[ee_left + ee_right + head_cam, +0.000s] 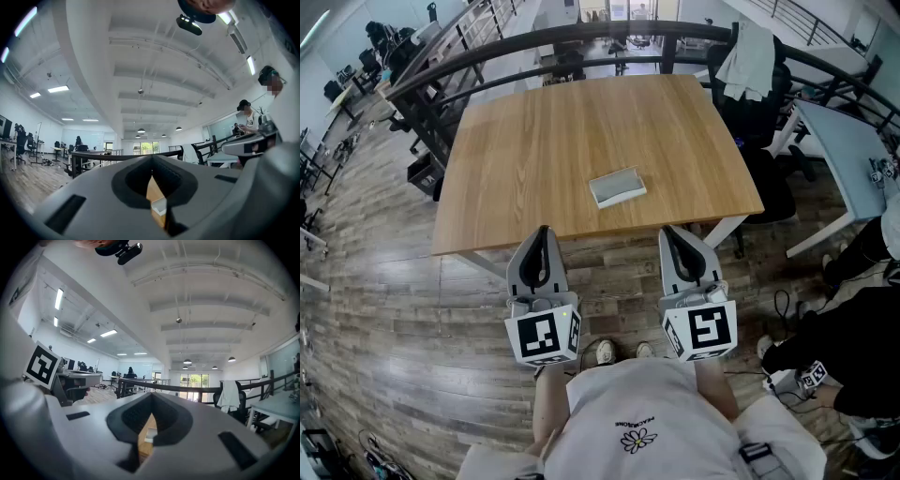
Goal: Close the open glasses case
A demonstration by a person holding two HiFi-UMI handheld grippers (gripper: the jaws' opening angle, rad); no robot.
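Case [617, 187] lies open on the table [534, 131], toward the near edge and roughly midway between my two grippers. I judge either one could reach the lid from there. I hold both level at my body, short of the table edge, well apart from the case. Left gripper [543, 232]: jaws together, nothing between them. Right gripper [672, 232]: likewise closed and empty. Closing not yet begun.

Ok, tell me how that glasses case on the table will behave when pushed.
The glasses case looks box-like with straight edges, so it is probably stiff. It lies low and flat, so it is unlikely to tip or roll. Nothing braces it on the smooth table, so it may slide.
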